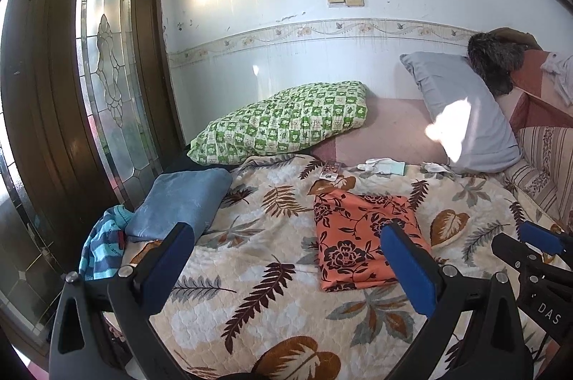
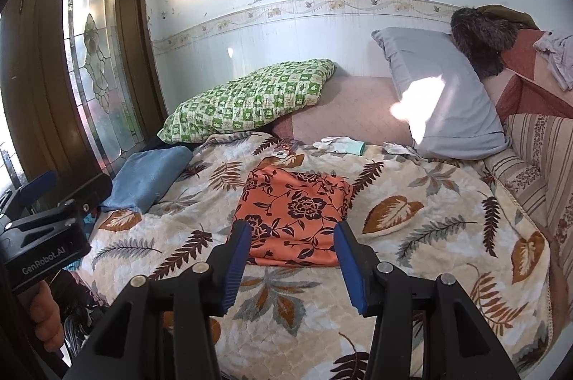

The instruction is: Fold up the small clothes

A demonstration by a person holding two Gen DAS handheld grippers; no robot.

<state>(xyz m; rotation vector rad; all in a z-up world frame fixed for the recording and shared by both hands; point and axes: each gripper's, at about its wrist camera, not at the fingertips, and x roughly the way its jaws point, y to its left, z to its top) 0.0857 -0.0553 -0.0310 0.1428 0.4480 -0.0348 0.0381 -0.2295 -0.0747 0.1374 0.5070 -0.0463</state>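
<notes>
Currently both tools, left (image 1: 286,251) and right (image 2: 292,242), hover spread and empty above the folded orange cloth (image 2: 293,219).

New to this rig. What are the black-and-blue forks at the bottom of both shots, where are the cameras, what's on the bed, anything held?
No robot here: a person holds a pair of hand-held tongs in each hand, and each carries a fisheye camera looking forward along its two blue-padded fingers. One picture is from the left tongs, the other from the right tongs; each also catches the other at its edge. Both stand open over the bed and hold nothing. On the leaf-print blanket lie a folded orange floral garment, a folded blue cloth and a striped blue garment at the left edge. Farther back lie a green checked pillow, a grey pillow and small white items.
</notes>
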